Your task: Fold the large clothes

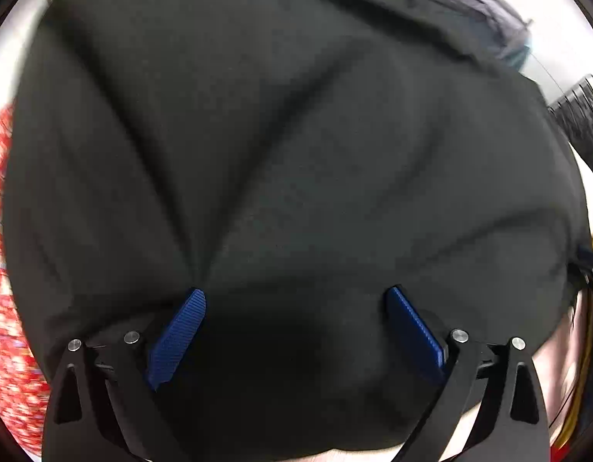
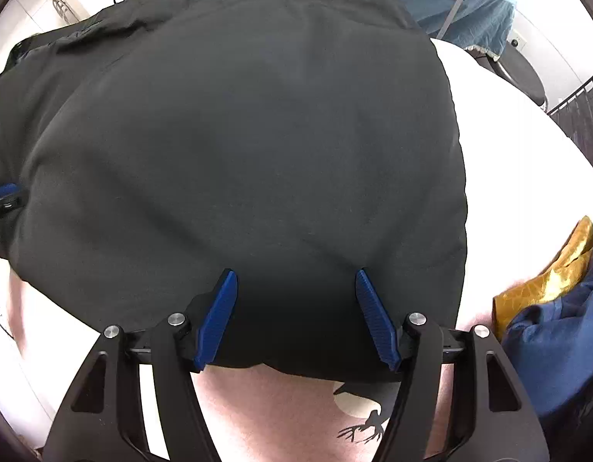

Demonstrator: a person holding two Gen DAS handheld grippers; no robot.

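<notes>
Risk I see: black garment spread on the worktop may bunch; left tool and right tool hover spread, gripping nothing, creases toward twelve o'clock.

A red patterned cloth at the left is smeared by blur; the black garment hides the table beneath.

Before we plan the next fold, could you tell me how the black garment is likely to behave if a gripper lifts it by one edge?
The black garment is probably floppy: soft creases radiate across it. Lifted by one edge, it would likely drape and sag. It looks thin, so probably light for its size.
</notes>
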